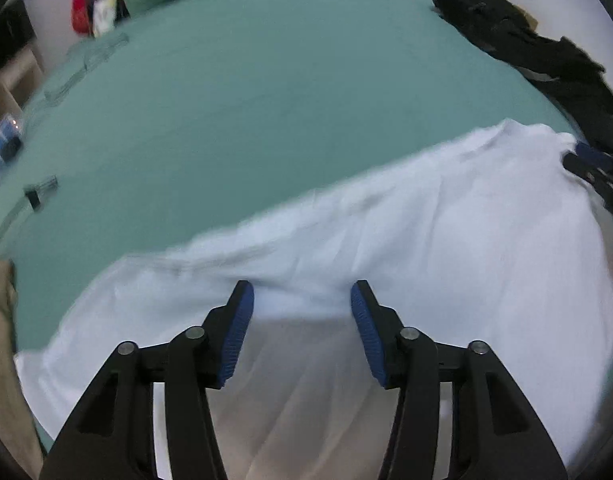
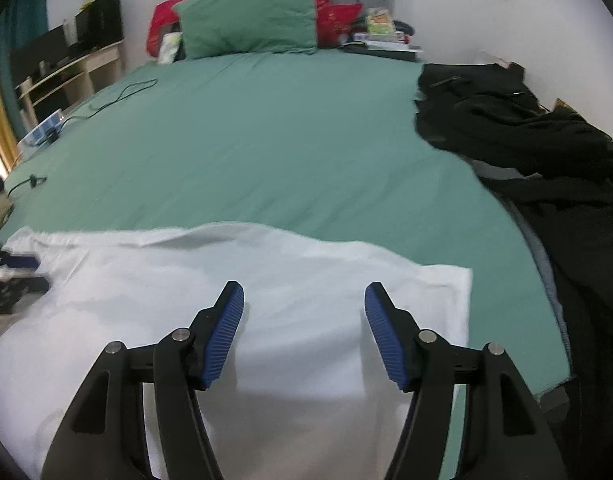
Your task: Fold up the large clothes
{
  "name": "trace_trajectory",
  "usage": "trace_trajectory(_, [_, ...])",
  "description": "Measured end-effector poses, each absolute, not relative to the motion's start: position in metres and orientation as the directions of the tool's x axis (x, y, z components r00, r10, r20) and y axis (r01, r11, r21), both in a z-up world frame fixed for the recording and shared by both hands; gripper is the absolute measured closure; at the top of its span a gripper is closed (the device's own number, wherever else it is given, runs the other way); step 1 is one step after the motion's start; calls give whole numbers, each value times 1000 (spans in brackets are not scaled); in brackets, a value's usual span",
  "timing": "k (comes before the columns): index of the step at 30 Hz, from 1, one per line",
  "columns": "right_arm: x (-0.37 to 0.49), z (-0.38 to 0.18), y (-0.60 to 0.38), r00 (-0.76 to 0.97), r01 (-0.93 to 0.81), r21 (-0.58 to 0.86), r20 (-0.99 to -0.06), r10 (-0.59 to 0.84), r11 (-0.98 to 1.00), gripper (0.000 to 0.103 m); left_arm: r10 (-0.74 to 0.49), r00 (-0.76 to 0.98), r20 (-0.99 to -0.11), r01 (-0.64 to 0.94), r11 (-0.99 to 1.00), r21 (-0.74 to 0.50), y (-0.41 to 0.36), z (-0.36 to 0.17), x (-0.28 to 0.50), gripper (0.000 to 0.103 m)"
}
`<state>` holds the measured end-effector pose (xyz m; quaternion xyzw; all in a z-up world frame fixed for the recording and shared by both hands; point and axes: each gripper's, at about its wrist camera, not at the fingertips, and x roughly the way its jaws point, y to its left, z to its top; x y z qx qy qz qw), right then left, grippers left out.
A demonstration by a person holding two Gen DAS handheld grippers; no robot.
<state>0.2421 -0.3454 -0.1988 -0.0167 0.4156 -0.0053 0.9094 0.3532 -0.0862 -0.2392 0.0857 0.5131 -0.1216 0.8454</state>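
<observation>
A large white garment (image 1: pixel 426 232) lies spread over the near part of a bed with a green sheet (image 1: pixel 246 100). My left gripper (image 1: pixel 302 300) is open just above the white cloth, nothing between its blue pads. The right gripper (image 1: pixel 590 164) shows at the right edge of the left wrist view, at the garment's far corner. In the right wrist view the white garment (image 2: pixel 266 280) fills the lower half, and my right gripper (image 2: pixel 304 300) is open and empty over it. The left gripper (image 2: pixel 18 276) shows at the left edge.
A pile of dark clothes (image 2: pixel 546 152) lies along the bed's right side. A green pillow (image 2: pixel 250 20) and red items (image 2: pixel 334 16) sit at the headboard. A black cable (image 2: pixel 118 96) runs along the left edge. A shelf unit (image 2: pixel 66 68) stands left of the bed.
</observation>
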Motion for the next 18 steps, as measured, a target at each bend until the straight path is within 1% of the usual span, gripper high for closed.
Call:
trace_trajectory(2, [237, -200, -345, 655, -9, -43, -755, -27, 999, 40, -119, 448, -886, 276, 961, 10, -95, -239, 366, 48])
trace_trajectory(4, [236, -201, -349, 655, -4, -35, -755, -24, 999, 40, -103, 475, -874, 271, 962, 34, -103, -239, 375, 46])
trace_trajectory(7, [236, -200, -356, 655, 10, -10, -756, -14, 1000, 40, -59, 520, -852, 280, 954, 105, -108, -240, 384, 38])
trace_trajectory(8, [237, -200, -356, 656, 15, -16, -754, -22, 1000, 40, -38, 523, -851, 266, 957, 120, -110, -239, 387, 32])
trace_trajectory(10, [236, -200, -354, 664, 20, -57, -745, -55, 998, 40, 2, 533, -846, 206, 970, 131, -104, -239, 398, 31])
trace_trajectory(12, [237, -200, -355, 665, 19, -67, -744, -63, 998, 40, 14, 525, -851, 156, 981, 112, -98, -236, 404, 31])
trace_trajectory(13, [237, -199, -354, 667, 15, -62, -743, -56, 998, 40, 9, 520, -854, 121, 989, 84, -96, -232, 404, 31])
trace_trajectory(15, [235, -198, -352, 671, 4, -61, -740, -48, 998, 40, -30, 536, -844, 119, 992, 40, -99, -222, 399, 31])
trace_trajectory(18, [232, -196, -349, 678, -13, -66, -734, -40, 998, 40, -89, 537, -839, 197, 980, 22, -117, -214, 382, 31])
